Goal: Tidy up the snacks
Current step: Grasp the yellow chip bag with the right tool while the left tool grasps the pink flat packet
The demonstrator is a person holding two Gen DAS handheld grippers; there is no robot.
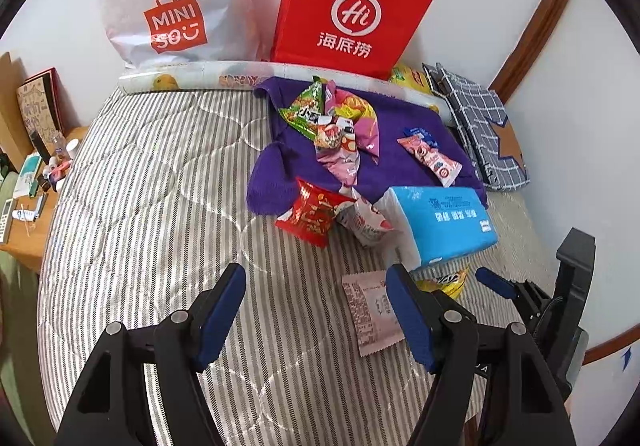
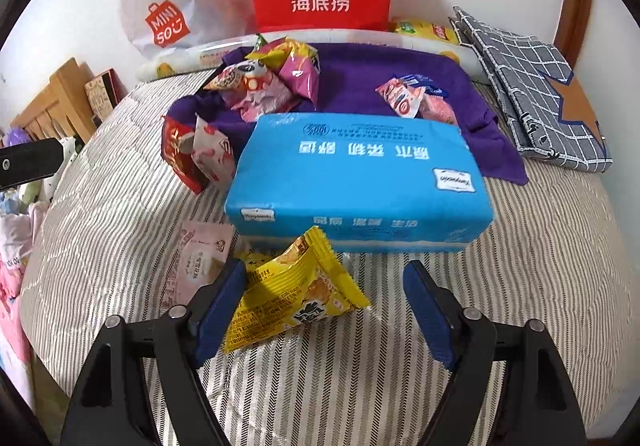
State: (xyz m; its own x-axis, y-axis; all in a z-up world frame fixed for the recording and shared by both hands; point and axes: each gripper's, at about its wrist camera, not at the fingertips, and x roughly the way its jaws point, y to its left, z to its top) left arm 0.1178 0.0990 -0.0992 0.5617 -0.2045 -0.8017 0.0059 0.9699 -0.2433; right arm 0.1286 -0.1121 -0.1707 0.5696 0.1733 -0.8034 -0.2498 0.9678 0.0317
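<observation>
My right gripper (image 2: pixel 324 306) stands open low over the striped bed. A yellow snack packet (image 2: pixel 296 286) lies between its fingers, up against the left pad and clear of the right one. Just beyond it is a blue tissue pack (image 2: pixel 360 173). My left gripper (image 1: pixel 316 310) is open with nothing in it. A flat pale pink packet (image 1: pixel 368 314) lies on the bed, partly hidden by its right finger. The right gripper (image 1: pixel 496 282) shows at the right of the left wrist view. More snack packets (image 1: pixel 336 125) are piled on a purple cloth (image 1: pixel 400 117).
A red packet (image 1: pixel 312 213) and a pink-white packet (image 1: pixel 364 221) lean beside the tissue pack. A red paper bag (image 1: pixel 352 5) and a white plastic bag (image 1: pixel 168 5) stand against the wall. Grey checked fabric (image 1: pixel 480 125) lies at the right. A cluttered wooden nightstand (image 1: pixel 24 181) is at the left.
</observation>
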